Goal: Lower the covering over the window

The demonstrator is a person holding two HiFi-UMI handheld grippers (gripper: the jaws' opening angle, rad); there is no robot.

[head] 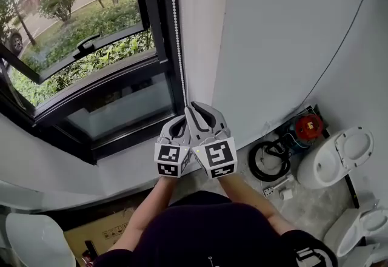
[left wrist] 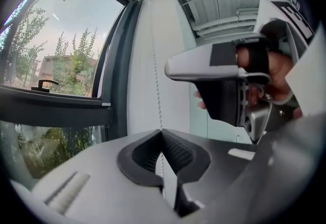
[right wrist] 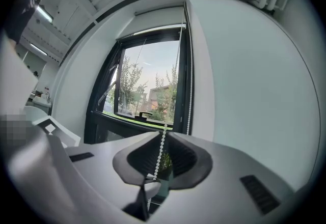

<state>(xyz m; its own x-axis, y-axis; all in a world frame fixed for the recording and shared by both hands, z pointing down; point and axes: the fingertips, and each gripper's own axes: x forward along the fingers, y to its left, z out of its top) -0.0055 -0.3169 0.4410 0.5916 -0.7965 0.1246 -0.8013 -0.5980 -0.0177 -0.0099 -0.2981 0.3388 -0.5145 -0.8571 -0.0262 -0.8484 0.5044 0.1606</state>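
A white bead chain (head: 176,35) hangs down the dark window frame (head: 159,29) next to the white wall. Both grippers meet on it at chest height in the head view. My left gripper (head: 183,116) is shut on the chain, which runs up from its closed tips (left wrist: 162,131). My right gripper (head: 190,105) sits just above and beside it, also shut on the chain (right wrist: 162,146), which passes through the hollow between its jaws. In the left gripper view the right gripper (left wrist: 224,73) fills the upper right. The window covering itself is not in view.
The window sash (head: 85,53) is tilted open, with greenery outside. A second chain strand (right wrist: 190,101) hangs along the frame. On the floor to the right lie a coiled black hose (head: 267,159), a red item (head: 308,127) and white toilets (head: 339,153). A cardboard box (head: 103,235) sits lower left.
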